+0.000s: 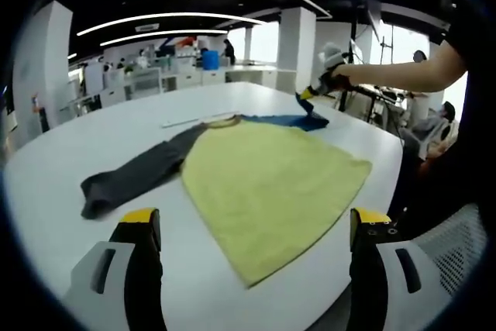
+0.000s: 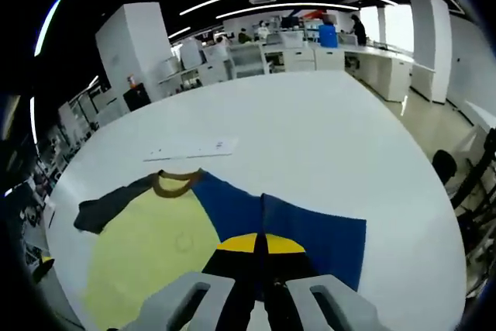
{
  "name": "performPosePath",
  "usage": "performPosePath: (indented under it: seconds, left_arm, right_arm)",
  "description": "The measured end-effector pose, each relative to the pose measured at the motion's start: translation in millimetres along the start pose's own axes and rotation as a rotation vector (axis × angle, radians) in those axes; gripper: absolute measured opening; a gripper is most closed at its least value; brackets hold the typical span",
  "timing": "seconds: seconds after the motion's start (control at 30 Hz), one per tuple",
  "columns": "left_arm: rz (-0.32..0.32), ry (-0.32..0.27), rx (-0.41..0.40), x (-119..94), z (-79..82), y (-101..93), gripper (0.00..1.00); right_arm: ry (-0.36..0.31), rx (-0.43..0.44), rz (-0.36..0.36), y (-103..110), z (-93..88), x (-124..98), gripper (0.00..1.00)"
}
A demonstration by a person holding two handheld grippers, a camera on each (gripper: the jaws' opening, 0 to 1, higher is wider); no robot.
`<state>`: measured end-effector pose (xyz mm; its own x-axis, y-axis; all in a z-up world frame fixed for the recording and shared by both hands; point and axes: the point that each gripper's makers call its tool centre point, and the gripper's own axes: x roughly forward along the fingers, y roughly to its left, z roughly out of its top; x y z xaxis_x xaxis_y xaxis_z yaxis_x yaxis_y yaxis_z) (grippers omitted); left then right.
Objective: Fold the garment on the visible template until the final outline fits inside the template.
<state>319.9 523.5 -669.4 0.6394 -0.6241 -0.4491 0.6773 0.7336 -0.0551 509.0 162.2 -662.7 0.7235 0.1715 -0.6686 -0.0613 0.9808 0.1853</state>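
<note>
A shirt lies flat on the white table (image 1: 70, 153): yellow body (image 1: 263, 184), dark grey sleeve (image 1: 136, 176), blue sleeve (image 1: 298, 120), brown collar (image 1: 221, 121). My left gripper (image 1: 256, 218) hovers above the table's near edge, in front of the yellow hem. It is open, its yellow-tipped jaws wide apart with nothing between them. My right gripper (image 1: 310, 93), held by a person's outstretched arm, is shut on the blue sleeve's end and lifts it slightly. In the right gripper view the shut right gripper (image 2: 260, 247) pinches the blue sleeve (image 2: 310, 234) beside the yellow body (image 2: 147, 249).
A thin white strip (image 2: 194, 147) lies on the table just beyond the collar (image 2: 177, 184). A mesh chair (image 1: 457, 246) stands at the table's right edge and dark chairs (image 2: 465, 191) stand past its far side. Desks, pillars and people are far behind.
</note>
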Motion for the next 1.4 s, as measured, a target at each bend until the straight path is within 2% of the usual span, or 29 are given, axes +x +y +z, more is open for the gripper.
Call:
performPosePath:
  seconds: [0.2, 0.4, 0.63, 1.0, 1.4]
  left_arm:
    - [-0.004, -0.005, -0.001, -1, 0.2, -1.9, 0.99]
    - [-0.004, -0.008, -0.005, -1, -1.1, -3.3, 0.99]
    - [-0.01, -0.006, -0.005, 0, -2.2, -5.0, 0.99]
    - [-0.021, -0.011, 0.001, 1, 0.0, -6.1, 0.99]
    - [-0.027, -0.001, -0.005, 2, -2.7, -9.5, 0.99]
  right_arm:
    - [0.004, 0.007, 0.031, 22, 2.1, 9, 0.0]
    - [0.013, -0.004, 0.06, 27, 13.3, 40, 0.0]
    - [0.027, -0.037, 0.092, 45, 18.0, 61, 0.0]
    - [0.039, -0.071, 0.135, 74, 19.7, 76, 0.0]
    - [0.045, -0.108, 0.185, 126, 15.5, 76, 0.0]
